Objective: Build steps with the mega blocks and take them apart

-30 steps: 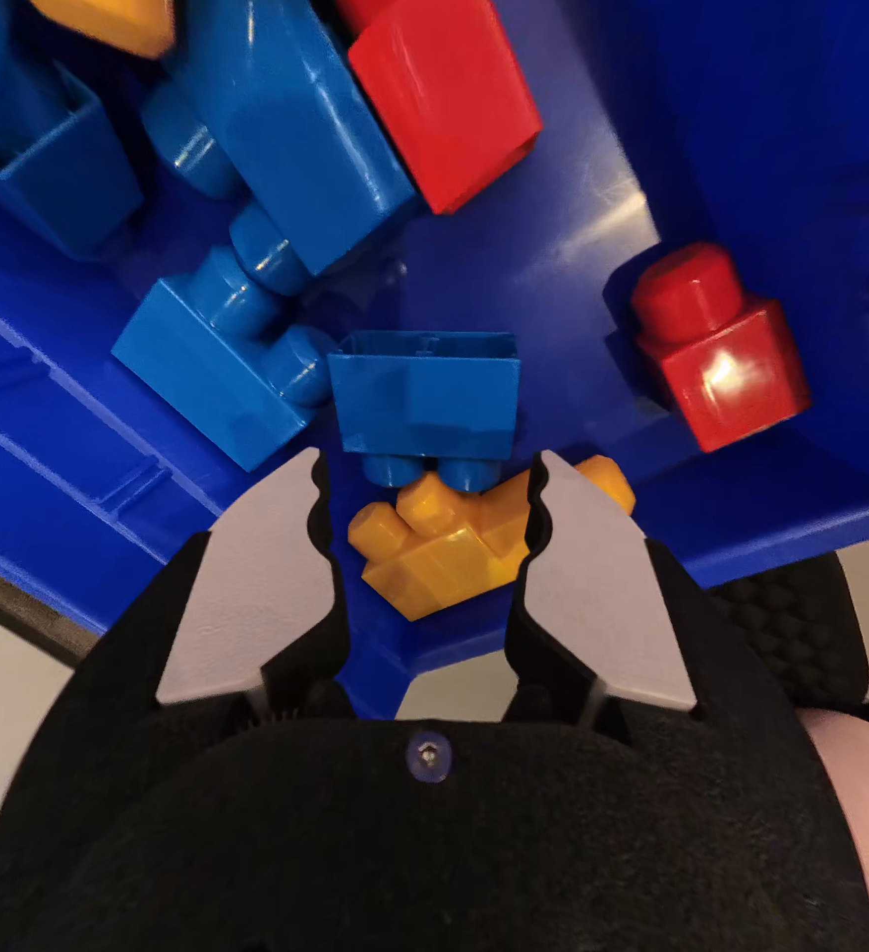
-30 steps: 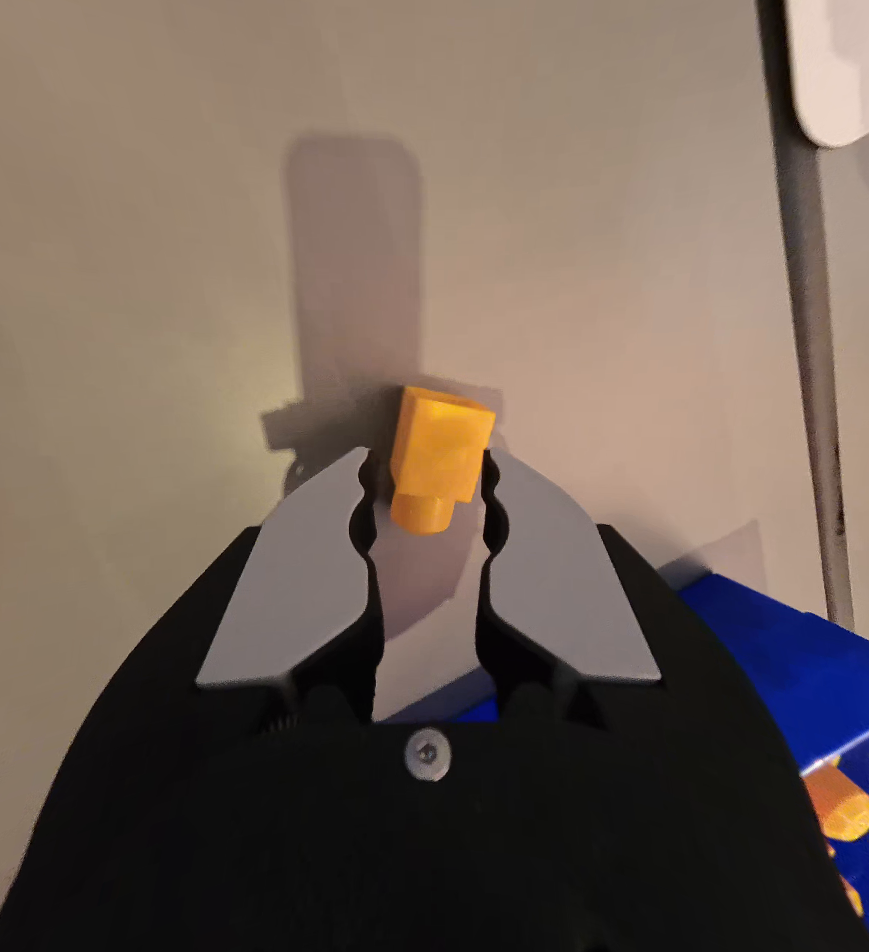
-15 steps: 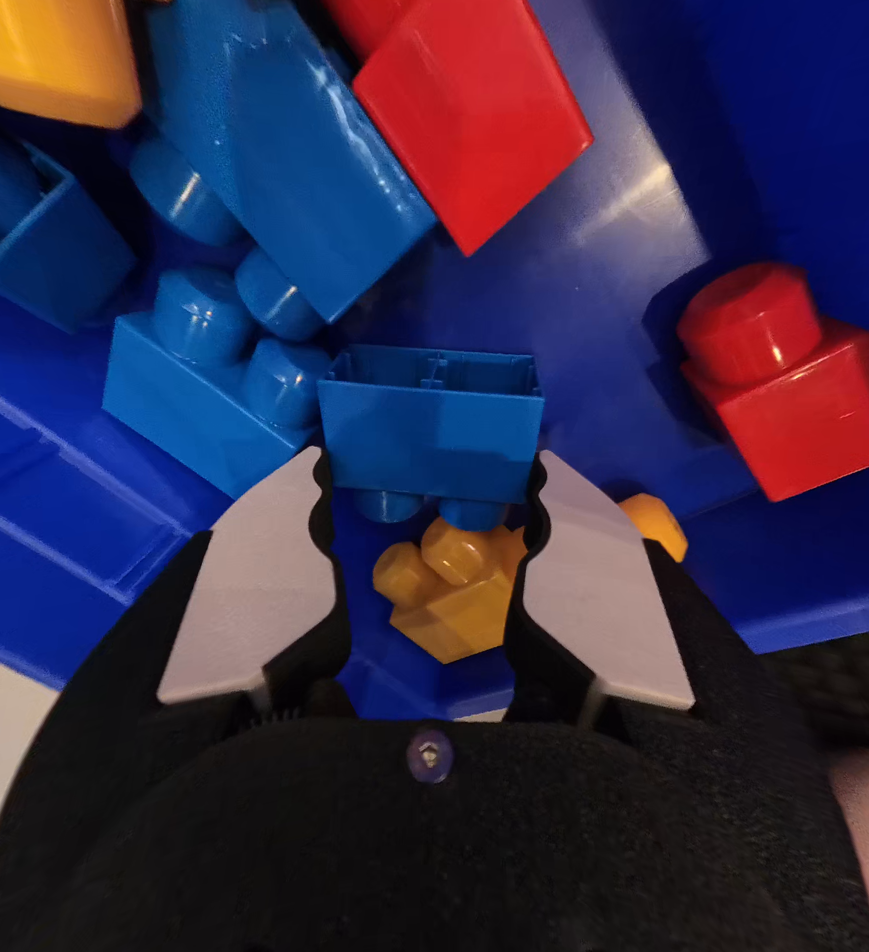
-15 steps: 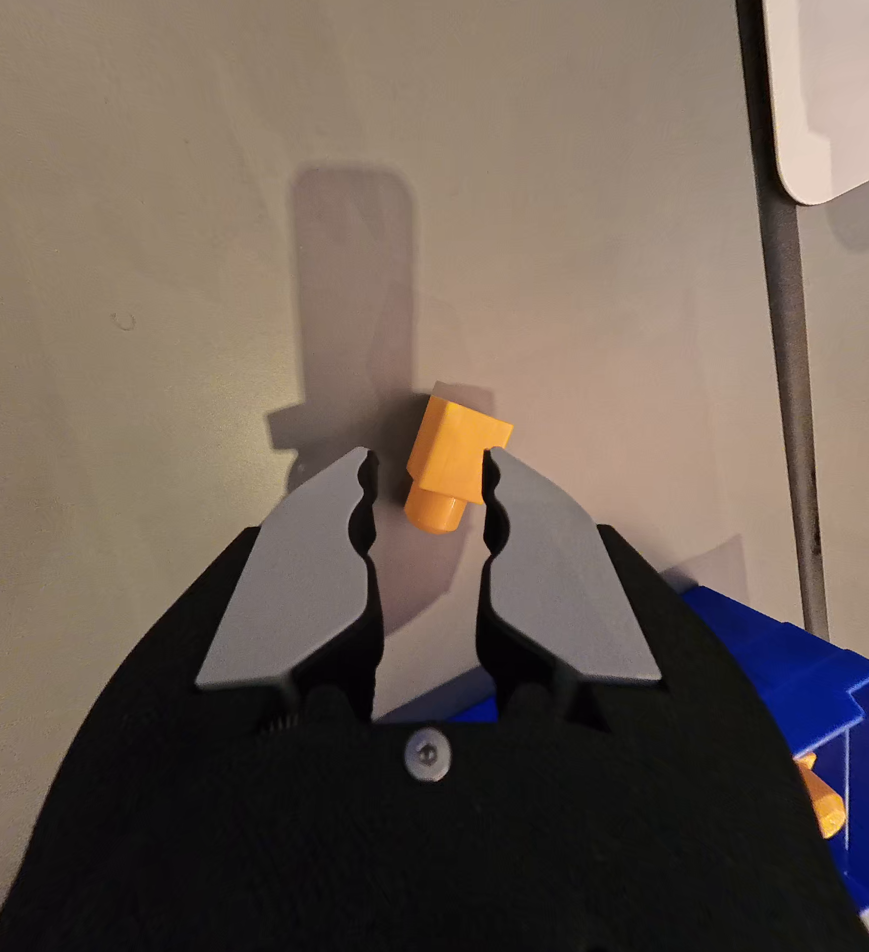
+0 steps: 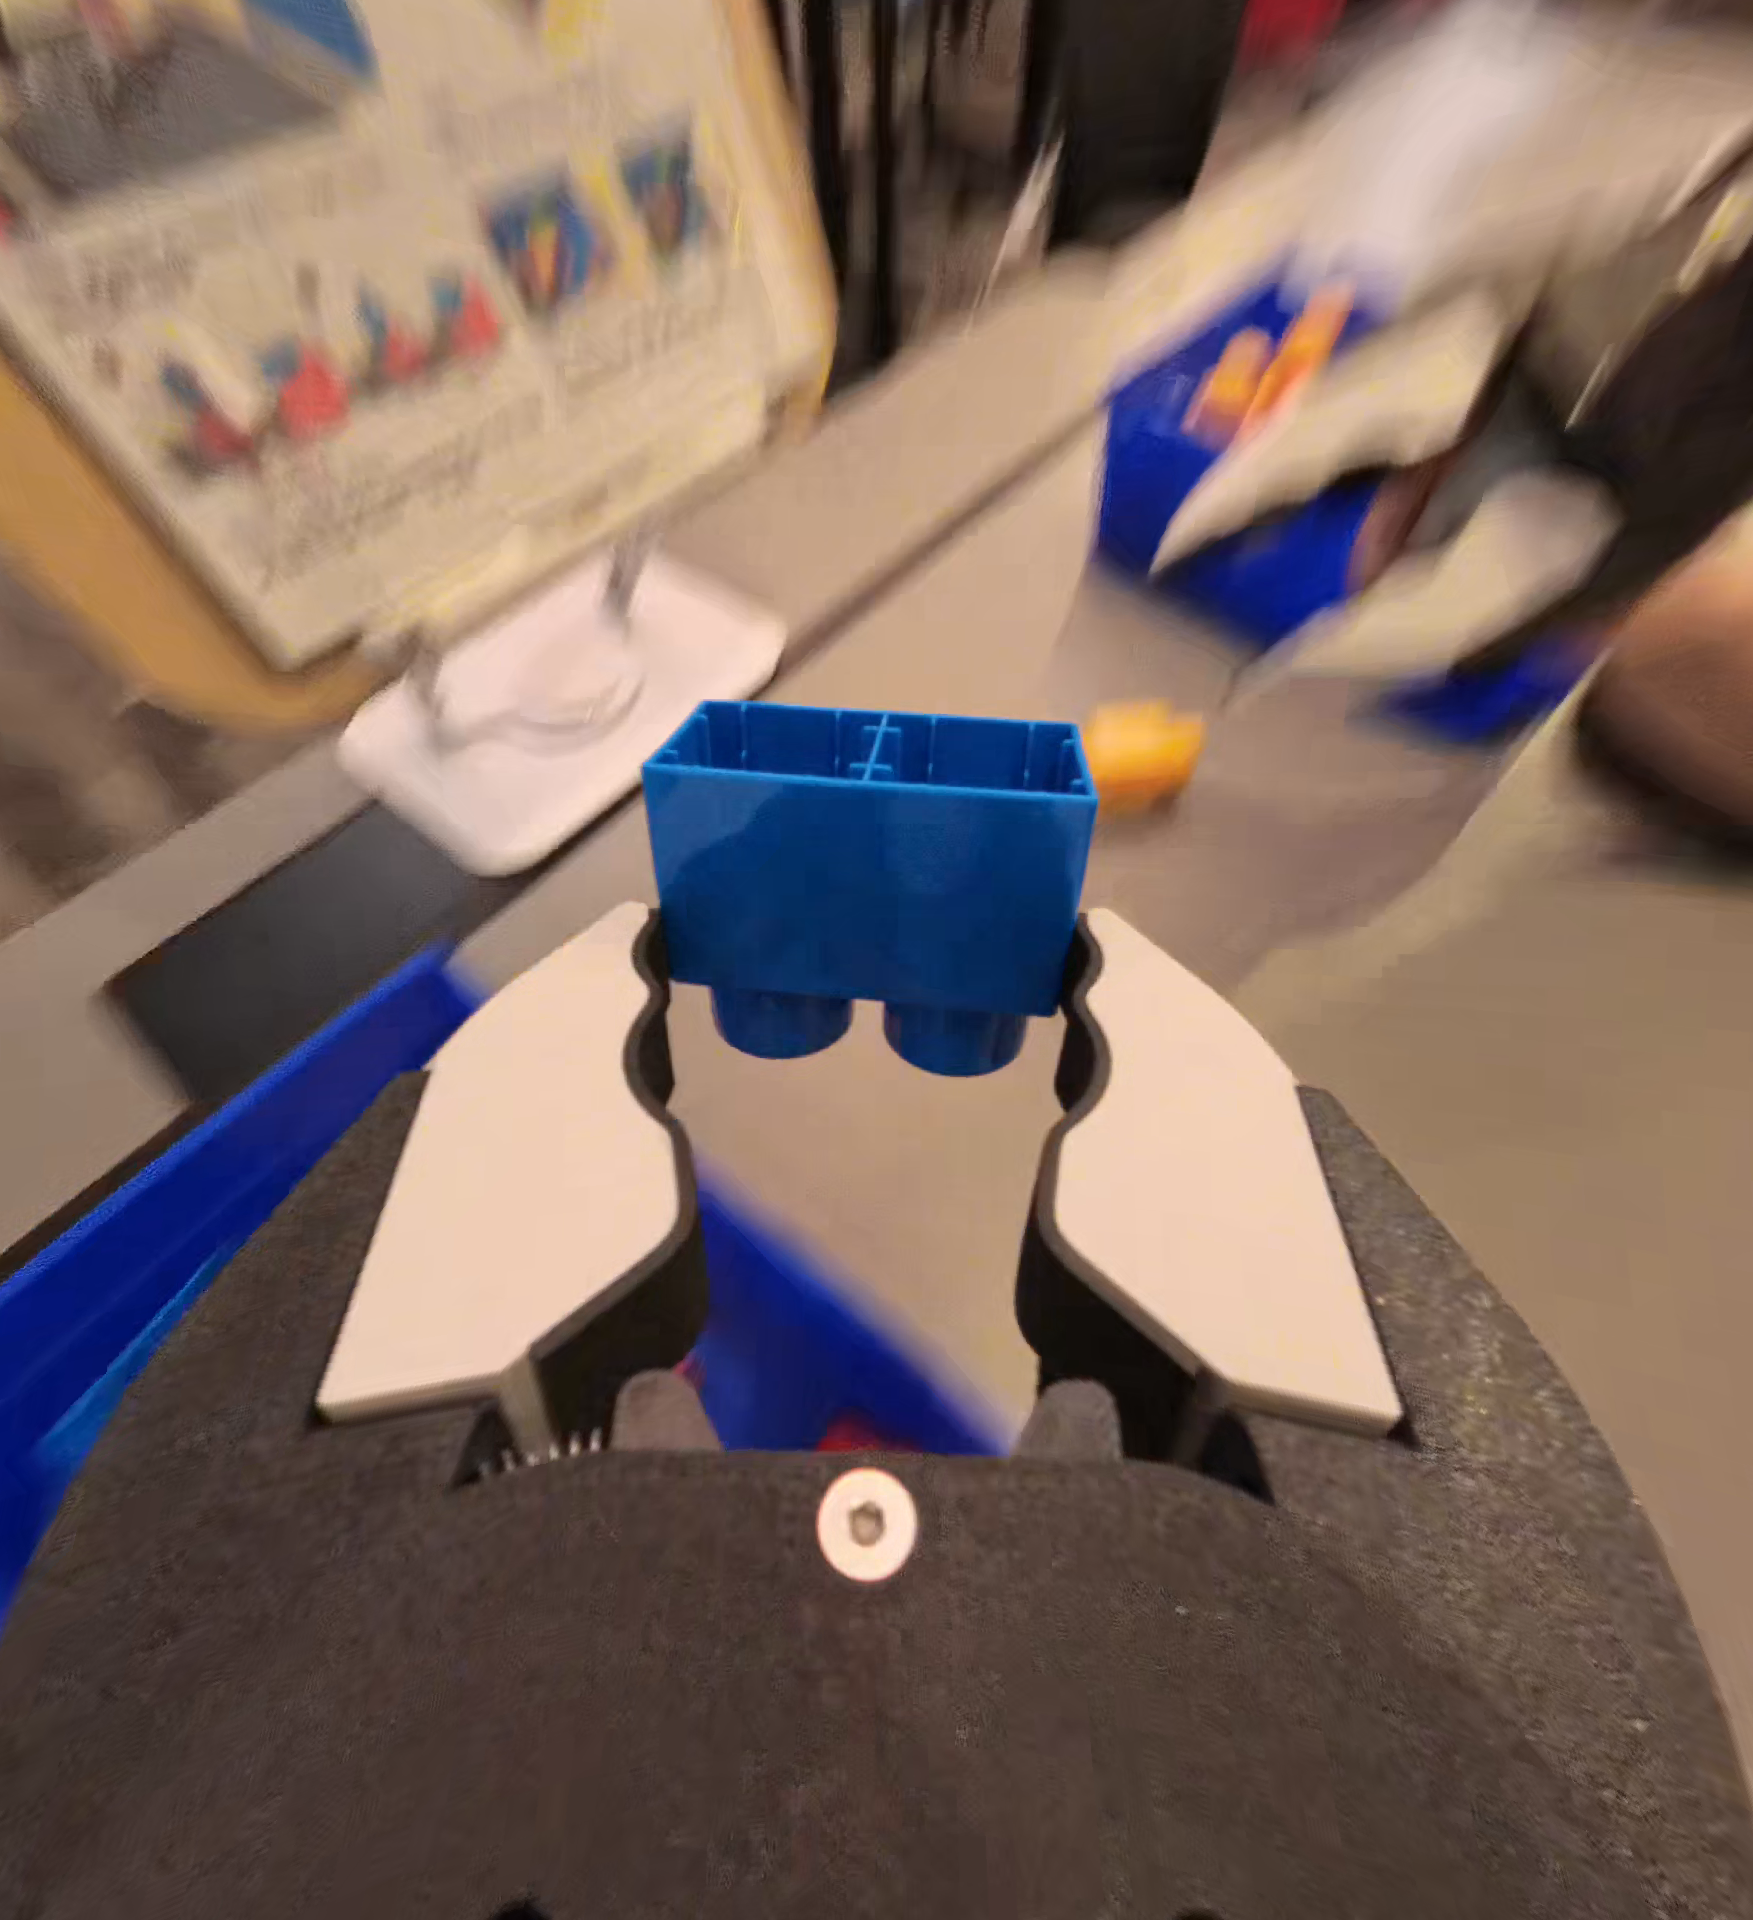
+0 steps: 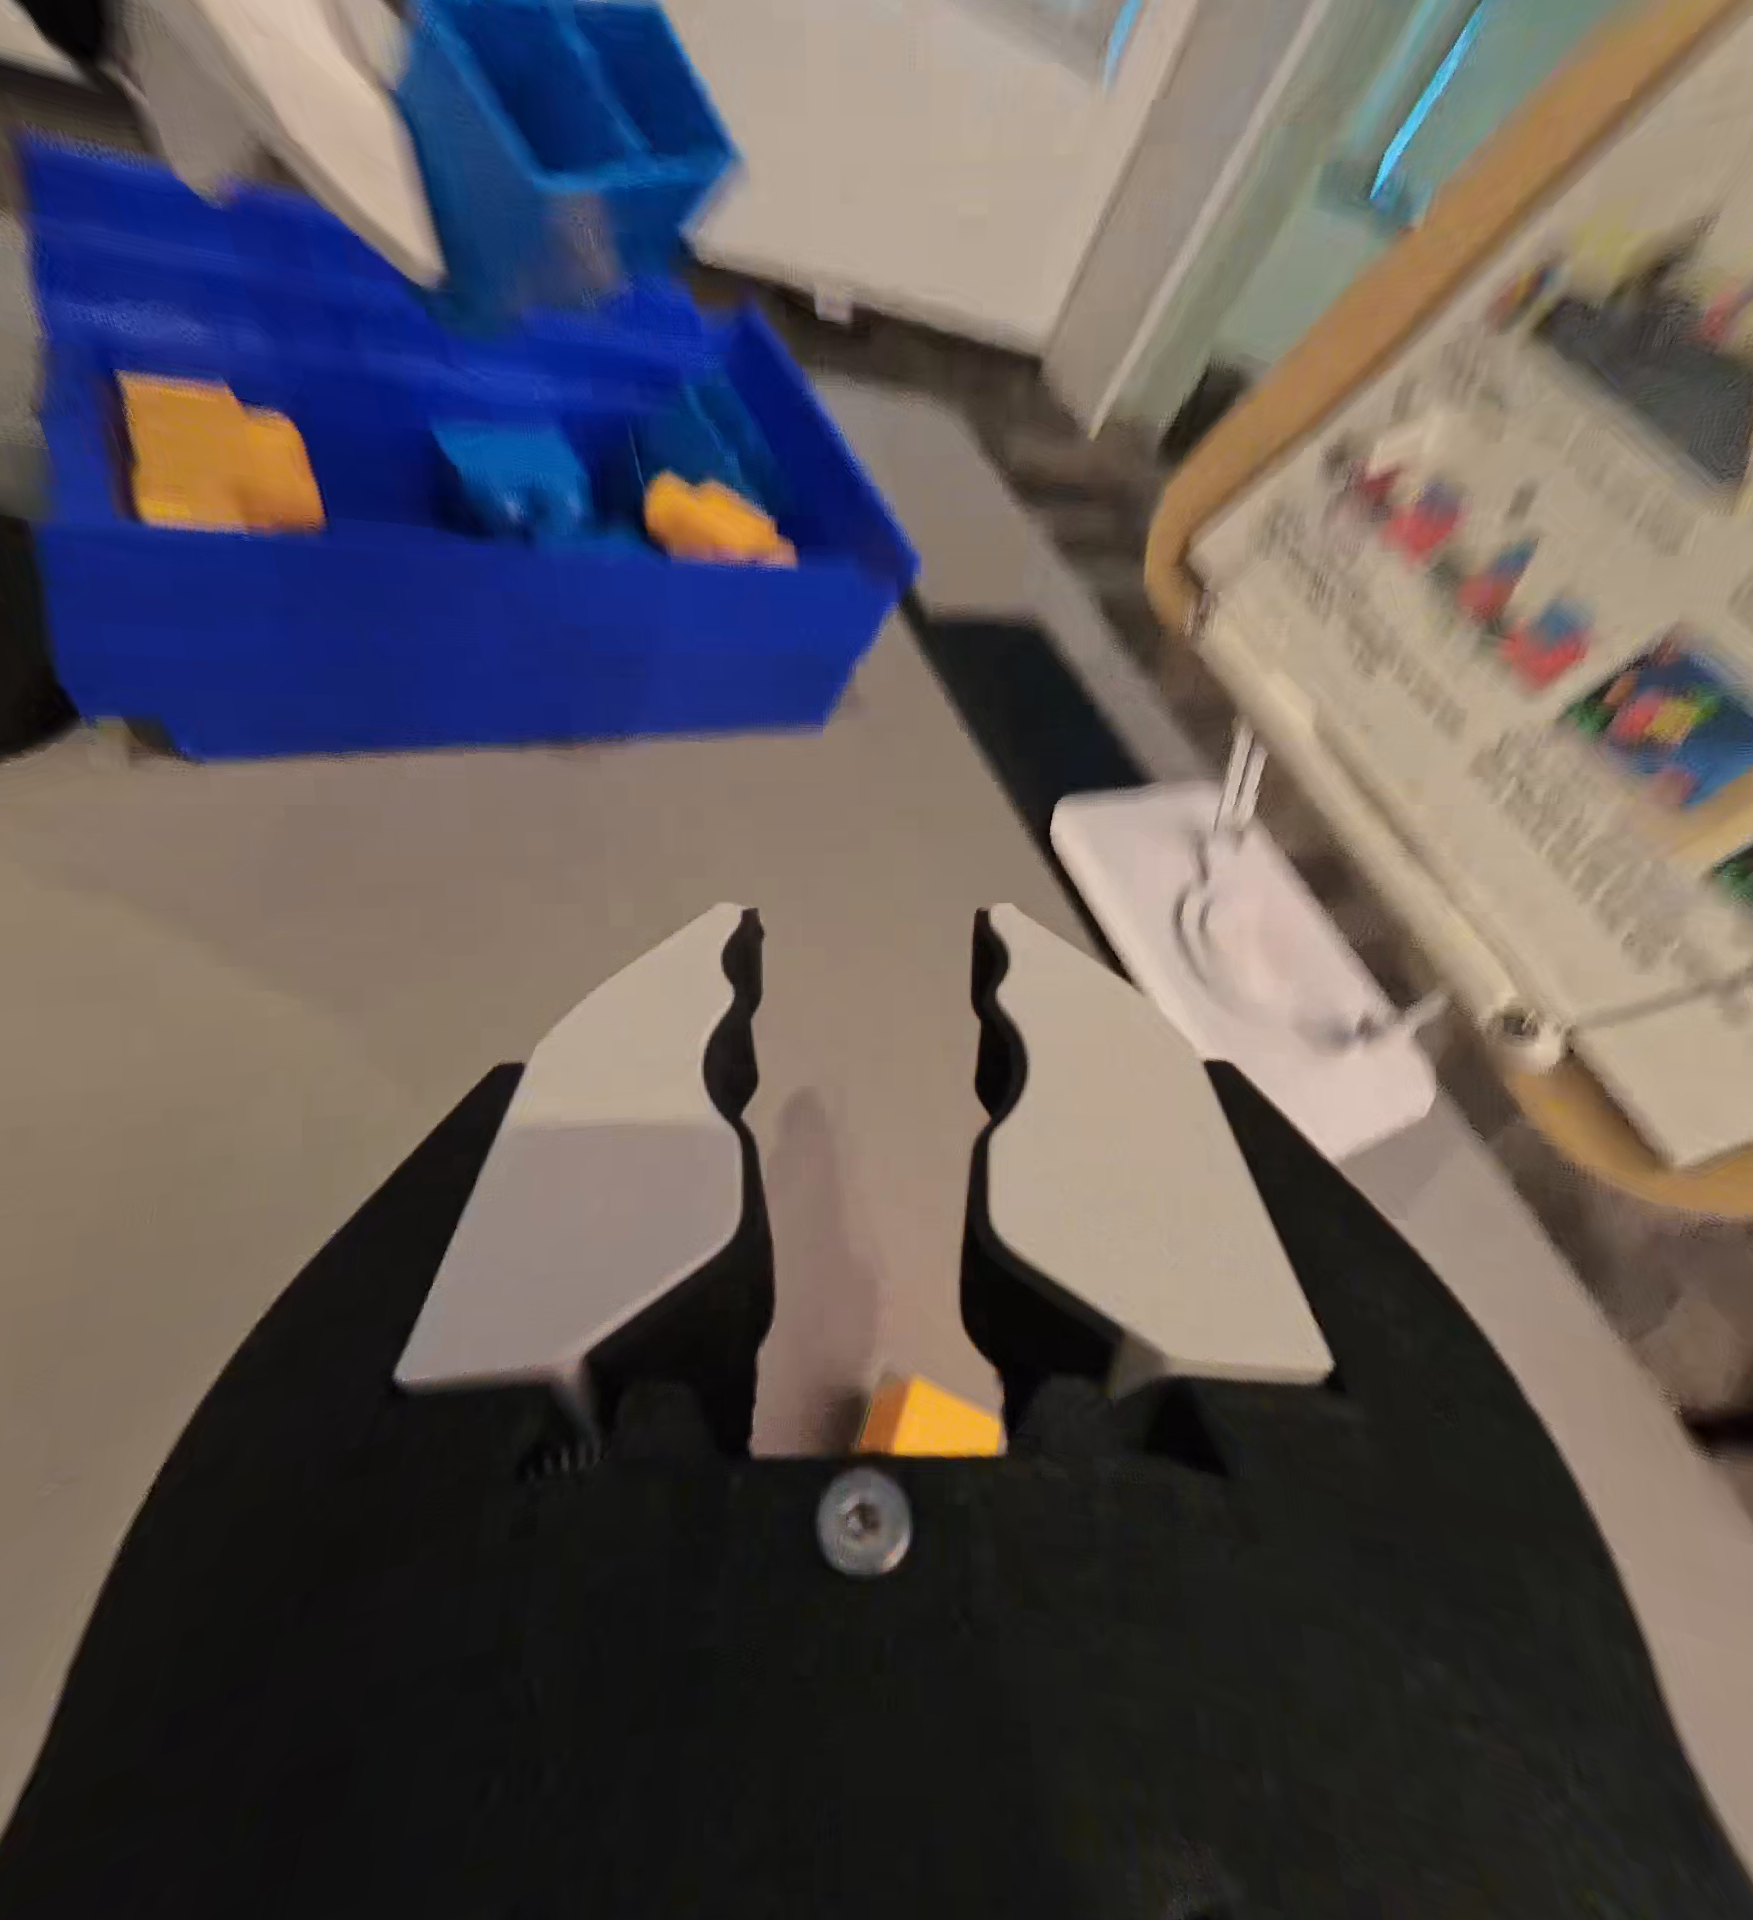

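Blue block clamped across its long axis in left tool, studs toward camera, hollow side forward. Yellow block lies on table at 1 o'clock beyond it. Right tool part-open, empty, nearer the yellow block.

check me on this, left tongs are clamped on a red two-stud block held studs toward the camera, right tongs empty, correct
Not quite: the block in the left tongs is blue, not red, as the left wrist view shows. The rest holds: two studs toward the camera, right tongs empty.
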`<state>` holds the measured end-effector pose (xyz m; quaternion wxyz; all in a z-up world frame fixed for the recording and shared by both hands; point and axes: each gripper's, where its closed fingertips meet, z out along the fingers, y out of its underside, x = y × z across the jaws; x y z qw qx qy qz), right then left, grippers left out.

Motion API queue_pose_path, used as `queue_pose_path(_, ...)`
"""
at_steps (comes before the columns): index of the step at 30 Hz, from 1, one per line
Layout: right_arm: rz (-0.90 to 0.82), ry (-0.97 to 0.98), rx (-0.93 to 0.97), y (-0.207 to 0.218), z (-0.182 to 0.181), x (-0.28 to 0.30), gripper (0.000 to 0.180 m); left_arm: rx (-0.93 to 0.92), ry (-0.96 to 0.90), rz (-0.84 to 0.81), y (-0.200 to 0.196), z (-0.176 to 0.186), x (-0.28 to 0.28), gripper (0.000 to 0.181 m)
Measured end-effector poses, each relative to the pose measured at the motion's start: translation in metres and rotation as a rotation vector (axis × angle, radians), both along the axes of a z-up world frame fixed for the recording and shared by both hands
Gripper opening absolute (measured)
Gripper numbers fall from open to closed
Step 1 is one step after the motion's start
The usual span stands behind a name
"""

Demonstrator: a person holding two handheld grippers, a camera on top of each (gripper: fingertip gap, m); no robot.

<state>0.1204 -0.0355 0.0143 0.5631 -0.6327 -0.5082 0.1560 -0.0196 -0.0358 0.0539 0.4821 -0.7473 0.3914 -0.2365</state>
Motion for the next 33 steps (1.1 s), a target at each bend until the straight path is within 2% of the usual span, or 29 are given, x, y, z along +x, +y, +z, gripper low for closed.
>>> queue_pose_path(2, 0.018, 0.040, 0.102, -0.009, 0.011, -0.006, 0.047, -0.033, -0.334, -0.025, 0.001, 0.034, 0.038, 0.073)
queue_pose_path(4, 0.006, 0.069, 0.171, -0.013, 0.017, -0.009, 0.061, -0.105, -0.599, -0.131, -0.011, 0.052, 0.071, 0.073)
queue_pose_path(9, -0.039, 0.207, 0.298, -0.022, 0.035, -0.012, 0.064, -0.272, -0.783, -0.216, -0.029, 0.041, 0.125, 0.073)
queue_pose_path(13, -0.080, 0.273, 0.429, -0.028, 0.048, -0.005, 0.063, -0.408, -0.946, -0.246, -0.037, 0.037, 0.145, 0.073)
queue_pose_path(16, -0.101, 0.275, 0.489, -0.032, 0.051, -0.004, 0.062, -0.478, -0.966, -0.272, -0.042, 0.029, 0.155, 0.072)
queue_pose_path(20, -0.159, 0.236, 0.571, -0.030, 0.053, 0.001, 0.052, -0.491, -0.969, -0.274, -0.045, 0.026, 0.160, 0.073)
queue_pose_path(26, -0.176, 0.251, 0.588, -0.029, 0.060, 0.009, 0.035, -0.518, -0.999, -0.277, -0.050, 0.025, 0.167, 0.073)
queue_pose_path(30, -0.129, 0.216, 0.540, -0.028, 0.059, 0.009, 0.035, -0.505, -0.984, -0.294, -0.049, 0.023, 0.165, 0.073)
queue_pose_path(33, -0.048, 0.232, 0.438, -0.028, 0.063, 0.009, 0.035, -0.379, -0.922, -0.337, -0.049, 0.029, 0.158, 0.071)
